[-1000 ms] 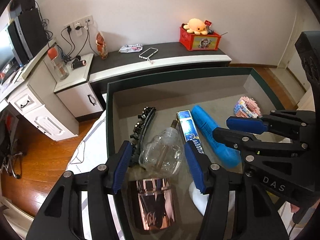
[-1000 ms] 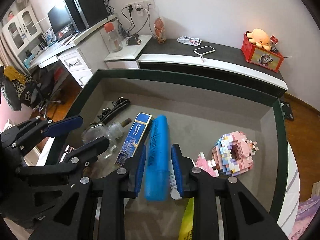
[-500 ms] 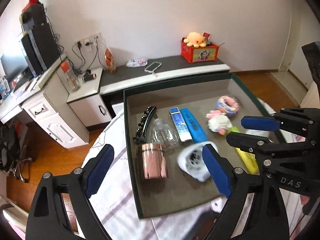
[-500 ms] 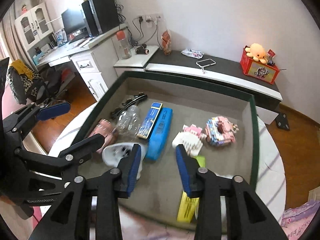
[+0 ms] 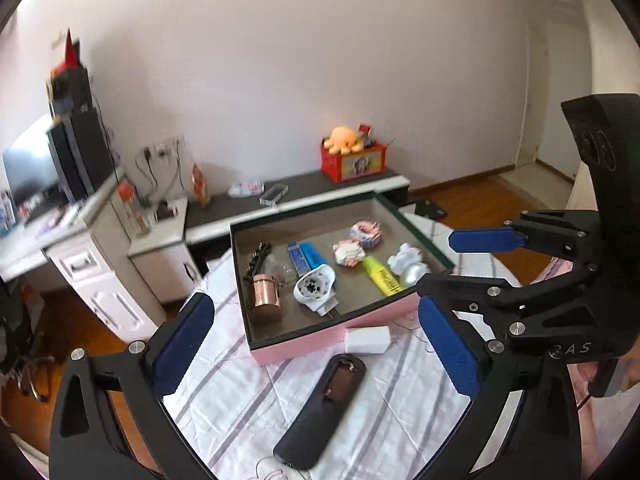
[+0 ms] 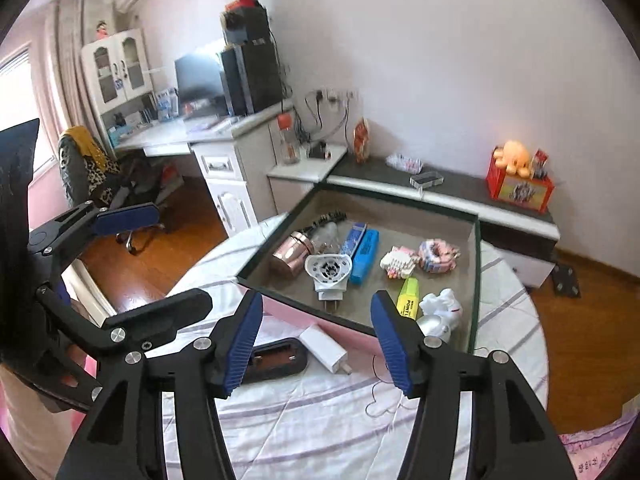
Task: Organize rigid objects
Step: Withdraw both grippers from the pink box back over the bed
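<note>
My left gripper has just been opening, jaws spread wide with nothing between; the pink box of sorted items sits at twelve o'clock. My right gripper has likewise been opening, holding nothing.

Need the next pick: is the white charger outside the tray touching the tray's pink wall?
Cannot tell. In the left wrist view the white charger overlaps the tray's pink wall; no gap or contact shows.
</note>
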The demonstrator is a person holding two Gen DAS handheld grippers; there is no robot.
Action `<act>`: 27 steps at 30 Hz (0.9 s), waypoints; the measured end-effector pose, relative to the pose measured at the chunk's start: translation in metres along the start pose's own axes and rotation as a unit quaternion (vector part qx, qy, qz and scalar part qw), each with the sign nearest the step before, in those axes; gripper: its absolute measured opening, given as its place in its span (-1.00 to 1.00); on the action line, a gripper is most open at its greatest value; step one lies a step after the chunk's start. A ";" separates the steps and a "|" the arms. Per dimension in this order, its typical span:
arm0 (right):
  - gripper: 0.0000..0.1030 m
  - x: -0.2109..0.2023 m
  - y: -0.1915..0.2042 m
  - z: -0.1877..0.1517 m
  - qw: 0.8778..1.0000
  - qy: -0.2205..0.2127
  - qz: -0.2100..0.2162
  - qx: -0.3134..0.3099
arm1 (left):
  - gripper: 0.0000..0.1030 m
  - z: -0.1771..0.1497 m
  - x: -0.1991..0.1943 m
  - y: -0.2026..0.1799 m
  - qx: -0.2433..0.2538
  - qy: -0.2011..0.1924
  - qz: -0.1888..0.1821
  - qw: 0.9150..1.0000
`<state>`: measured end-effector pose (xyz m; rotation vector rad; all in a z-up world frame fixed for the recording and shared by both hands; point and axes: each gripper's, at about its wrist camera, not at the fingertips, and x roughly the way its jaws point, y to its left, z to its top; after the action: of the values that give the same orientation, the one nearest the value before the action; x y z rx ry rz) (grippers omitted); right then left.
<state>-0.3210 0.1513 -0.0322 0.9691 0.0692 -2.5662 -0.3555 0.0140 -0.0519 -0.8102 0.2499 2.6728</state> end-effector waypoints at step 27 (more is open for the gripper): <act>0.51 -0.054 0.013 -0.069 1.000 -0.018 -0.002 0.010 | 1.00 -0.051 -0.049 -0.045 0.007 -0.022 0.011 1.000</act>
<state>-0.2360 0.1708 -0.0482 0.9314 0.0346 -2.5911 -0.2753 0.0299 -0.0693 -0.7481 0.2665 2.7025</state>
